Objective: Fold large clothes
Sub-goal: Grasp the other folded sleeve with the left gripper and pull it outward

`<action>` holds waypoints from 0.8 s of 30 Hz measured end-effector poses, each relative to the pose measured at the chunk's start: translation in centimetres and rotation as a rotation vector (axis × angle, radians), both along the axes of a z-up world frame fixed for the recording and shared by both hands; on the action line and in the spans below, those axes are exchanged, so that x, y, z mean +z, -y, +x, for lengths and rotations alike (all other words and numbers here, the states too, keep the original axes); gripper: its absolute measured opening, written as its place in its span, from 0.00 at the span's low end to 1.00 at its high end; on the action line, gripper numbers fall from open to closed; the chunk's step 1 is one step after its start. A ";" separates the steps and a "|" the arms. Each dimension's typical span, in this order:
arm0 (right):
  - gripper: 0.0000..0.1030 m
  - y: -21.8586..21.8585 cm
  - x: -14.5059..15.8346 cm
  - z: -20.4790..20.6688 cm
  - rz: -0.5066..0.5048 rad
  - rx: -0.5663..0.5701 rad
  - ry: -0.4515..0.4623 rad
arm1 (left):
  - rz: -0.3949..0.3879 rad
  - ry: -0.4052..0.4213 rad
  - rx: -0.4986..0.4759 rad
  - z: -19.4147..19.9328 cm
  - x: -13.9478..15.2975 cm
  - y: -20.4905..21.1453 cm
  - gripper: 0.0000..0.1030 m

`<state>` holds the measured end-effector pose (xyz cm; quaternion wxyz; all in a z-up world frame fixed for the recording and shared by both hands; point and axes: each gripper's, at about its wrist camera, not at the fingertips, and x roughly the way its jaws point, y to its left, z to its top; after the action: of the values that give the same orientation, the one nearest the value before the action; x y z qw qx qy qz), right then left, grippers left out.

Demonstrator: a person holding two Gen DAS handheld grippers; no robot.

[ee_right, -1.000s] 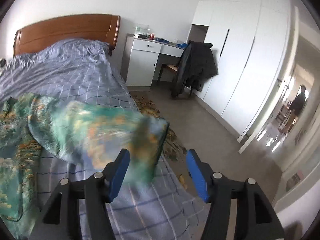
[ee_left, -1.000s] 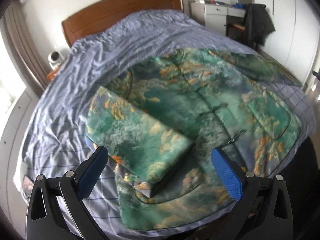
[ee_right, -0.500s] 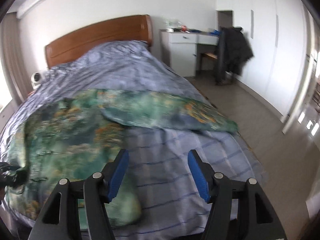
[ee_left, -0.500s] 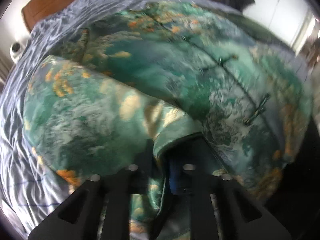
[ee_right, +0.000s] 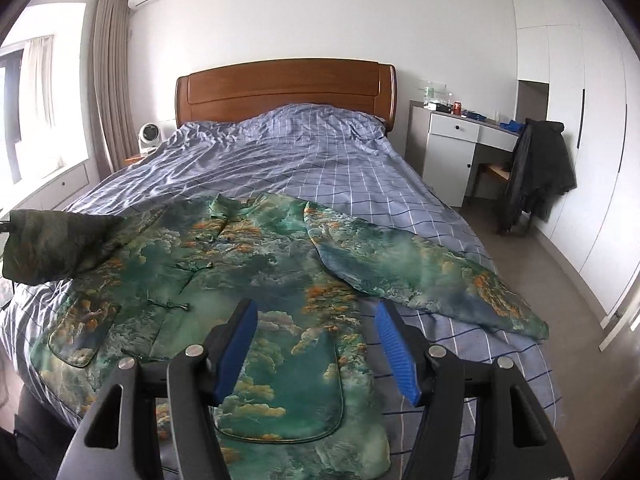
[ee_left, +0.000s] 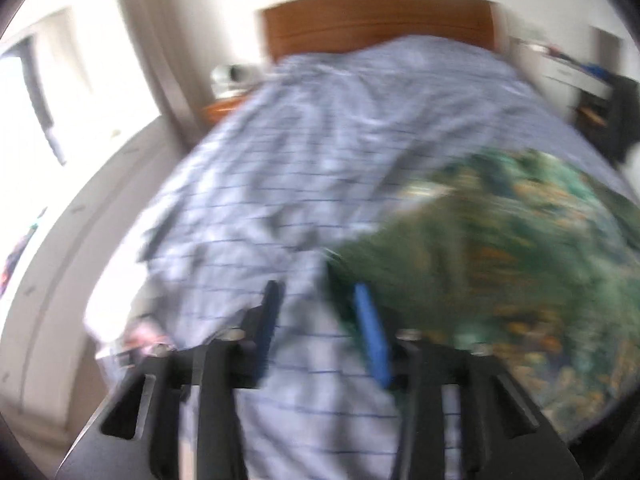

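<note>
The bed (ee_right: 320,160), under its blue checked duvet (ee_right: 352,176), carries the green printed jacket (ee_right: 248,264) spread face up across its foot end, collar toward the wooden headboard (ee_right: 284,88). The sleeve on the desk (ee_right: 460,128) side of the bed lies flat and stretched out toward the foot corner. The sleeve on the window side is lifted off the duvet (ee_left: 280,184), its cuff (ee_right: 44,244) hanging in the air at the jacket's edge.

The step in hand looks like folding that raised sleeve back over the jacket's body. To do it well, carry the cuff in a low arc toward the row of knot buttons (ee_right: 188,272), keep the cloth taut so it lands without a wrinkle, and let go only once the sleeve lies flat.

The left gripper (ee_left: 316,320) has its jaws narrowly parted; the jacket (ee_left: 500,264) presses against the right-hand finger, but blur hides whether cloth is pinched. The right gripper (ee_right: 316,344) hovers over the jacket's hem, jaws wide apart, holding nothing.

Half a second ago the left gripper was buried in the folded sleeve with its jaws together; now it is swung out toward the window, and the right gripper has moved over the hem
</note>
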<state>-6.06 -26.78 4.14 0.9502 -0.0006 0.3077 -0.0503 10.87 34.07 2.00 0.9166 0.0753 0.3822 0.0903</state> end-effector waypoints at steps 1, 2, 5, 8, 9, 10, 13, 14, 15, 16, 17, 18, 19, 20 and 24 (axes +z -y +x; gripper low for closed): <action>0.61 0.1 0.0 0.0 0.001 -0.002 0.002 | 0.013 0.027 0.067 -0.9 0.7 -1.9 0.65; 0.61 0.3 0.1 -0.2 0.002 -0.011 0.009 | 0.009 0.046 0.109 -1.6 1.0 -3.1 0.69; 0.61 1.0 0.2 -0.7 0.006 -0.035 0.014 | -0.060 0.094 0.202 -4.5 1.9 -6.0 0.75; 0.61 1.8 0.1 -0.8 0.018 -0.061 0.009 | -0.094 0.115 0.227 -6.5 1.4 -6.1 0.88; 0.61 2.1 -0.1 -0.7 0.026 -0.066 0.005 | -0.113 0.111 0.215 -6.6 0.8 -5.7 0.89; 0.61 2.2 -0.2 -0.7 0.031 -0.068 0.001 | -0.148 0.096 0.189 -6.9 -0.2 -5.0 0.90; 0.61 2.3 -0.5 -0.8 0.042 -0.063 -0.005 | -0.243 0.065 0.143 -6.4 -3.7 -3.7 0.95; 0.61 2.2 -0.5 -0.8 0.042 -0.060 -0.005 | -0.295 0.035 0.139 -6.1 -5.7 -3.2 0.95; 0.61 2.1 -0.5 -0.9 0.038 -0.054 -0.006 | -0.325 0.012 0.144 -5.8 -6.8 -2.8 0.95; 0.61 1.9 -0.6 -1.0 0.033 -0.049 -0.008 | -0.362 -0.014 0.148 -5.5 -8.2 -2.3 0.95; 0.61 1.7 -0.6 -1.1 0.028 -0.044 -0.011 | -0.395 -0.033 0.138 -5.0 -9.7 -1.6 0.95; 0.61 1.6 -0.5 -1.1 0.015 -0.037 -0.017 | -0.409 -0.039 0.124 -4.9 -10.3 -0.9 0.95; 0.61 1.4 -0.4 -1.3 0.008 -0.034 -0.018 | -0.418 -0.041 0.104 -4.8 -10.8 -0.2 0.95; 0.61 1.3 -0.3 -1.5 -0.007 -0.032 -0.018 | -0.423 -0.042 0.080 -4.5 -11.3 0.7 0.95; 0.61 1.1 0.0 -1.6 -0.020 -0.039 -0.022 | -0.471 -0.012 0.080 -2.6 -12.1 1.0 0.95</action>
<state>-7.62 -27.86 4.17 0.9456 -0.0045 0.3174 -0.0718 8.28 33.09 -10.11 0.9022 -0.1552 0.4009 0.0347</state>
